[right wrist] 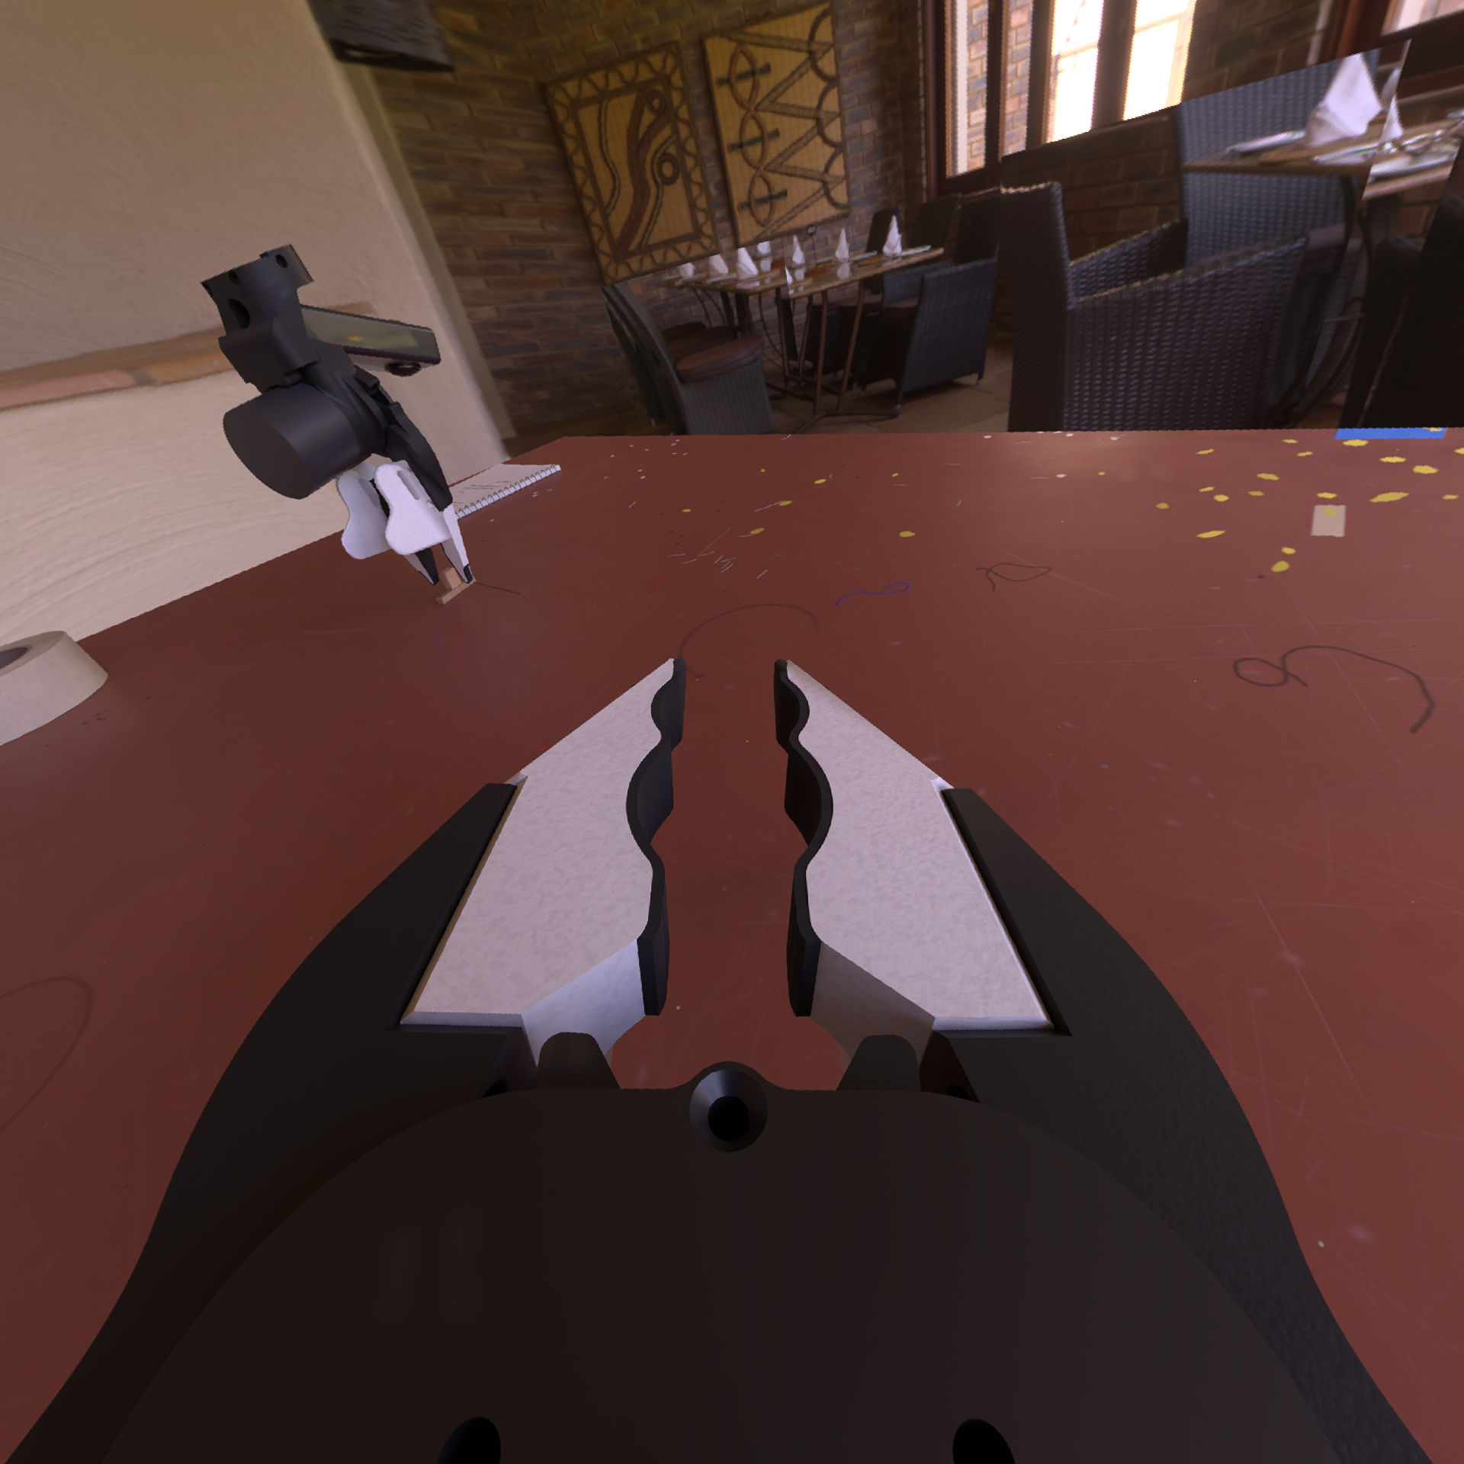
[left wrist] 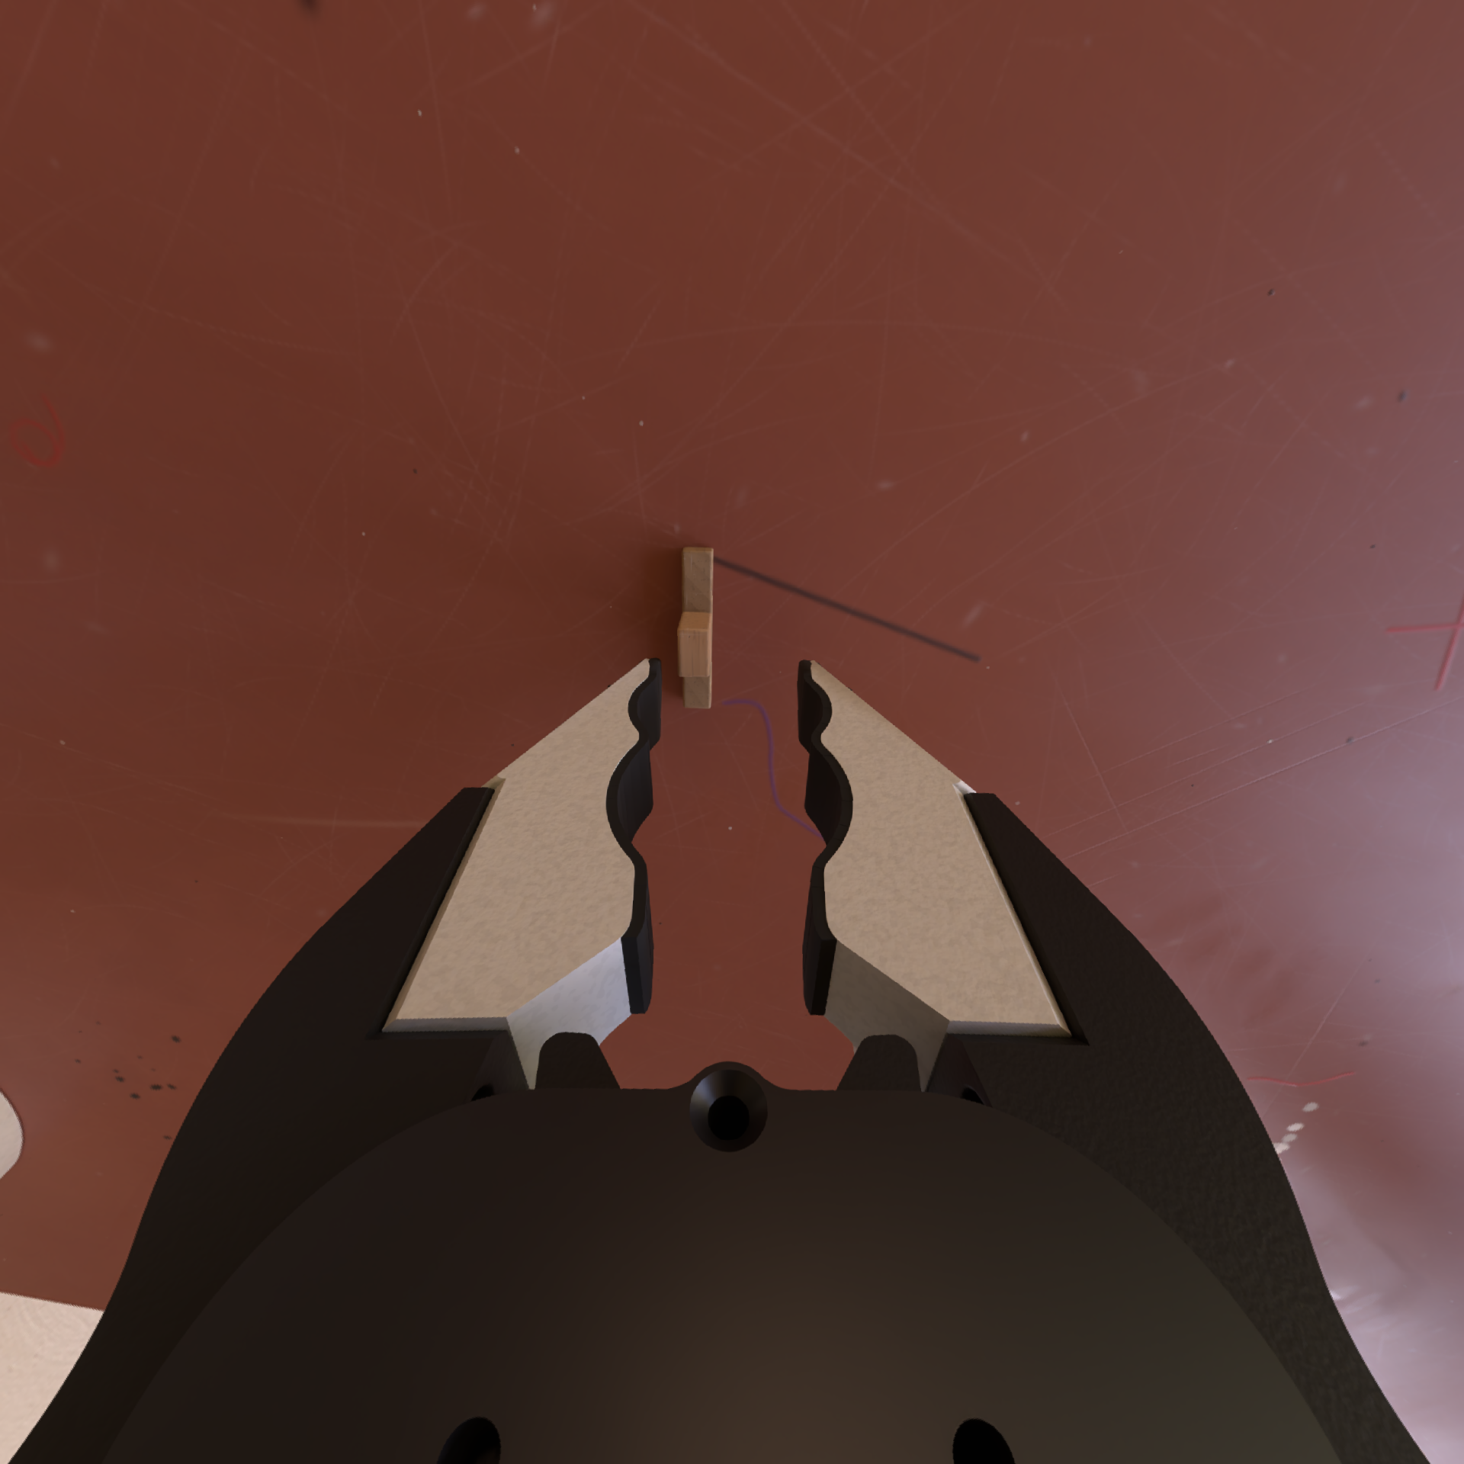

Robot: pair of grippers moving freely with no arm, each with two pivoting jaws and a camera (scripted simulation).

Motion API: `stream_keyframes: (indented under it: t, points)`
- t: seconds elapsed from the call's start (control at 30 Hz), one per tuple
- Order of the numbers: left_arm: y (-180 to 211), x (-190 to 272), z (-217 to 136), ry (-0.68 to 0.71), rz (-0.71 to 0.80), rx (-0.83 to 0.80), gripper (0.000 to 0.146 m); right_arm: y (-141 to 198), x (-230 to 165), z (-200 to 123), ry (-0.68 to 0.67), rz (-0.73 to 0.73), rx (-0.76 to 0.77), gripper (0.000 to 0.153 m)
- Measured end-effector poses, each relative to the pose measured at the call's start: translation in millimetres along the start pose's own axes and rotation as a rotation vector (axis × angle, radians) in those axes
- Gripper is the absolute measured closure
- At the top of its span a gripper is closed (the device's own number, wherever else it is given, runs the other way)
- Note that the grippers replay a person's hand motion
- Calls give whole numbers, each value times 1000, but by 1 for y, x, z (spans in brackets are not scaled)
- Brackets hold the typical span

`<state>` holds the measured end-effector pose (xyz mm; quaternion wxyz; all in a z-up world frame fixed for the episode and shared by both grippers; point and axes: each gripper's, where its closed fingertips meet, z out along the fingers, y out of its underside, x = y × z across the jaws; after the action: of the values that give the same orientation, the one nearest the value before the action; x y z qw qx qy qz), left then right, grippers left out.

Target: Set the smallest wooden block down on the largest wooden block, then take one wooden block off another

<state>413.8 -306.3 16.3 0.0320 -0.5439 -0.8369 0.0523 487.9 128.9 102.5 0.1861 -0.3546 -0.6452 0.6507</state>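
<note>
In the left wrist view a long pale wooden block (left wrist: 699,582) lies flat on the reddish-brown table (left wrist: 1030,317). A smaller, darker wooden block (left wrist: 694,643) rests on top of it, near its close end. My left gripper (left wrist: 729,665) is open and empty, its tips just short of the stack, which sits slightly left of centre. In the right wrist view the left gripper (right wrist: 450,572) points steeply down over the stacked blocks (right wrist: 450,592) at the far left. My right gripper (right wrist: 727,665) is open and empty, low over bare table, far from the blocks.
A roll of pale tape (right wrist: 40,681) lies near the table's left edge, and a spiral notebook (right wrist: 507,483) at the far left corner. A small pale flat piece (right wrist: 1328,520) lies far right among yellow flecks. Chairs and set tables stand beyond the far edge.
</note>
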Motion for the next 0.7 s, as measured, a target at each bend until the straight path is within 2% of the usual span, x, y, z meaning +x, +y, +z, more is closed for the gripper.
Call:
stream_keyframes:
  t: [0.17,0.33,0.7]
  points:
    - [-6,3,-7,23,7,22,110,0,0,0,1,-2,0,131]
    - [-11,-8,-13,5,-35,47,116,1,0,-1,2,-8,-5,131]
    - [-2,-9,1,48,-50,8,112,1,0,-1,0,-9,-9,131]
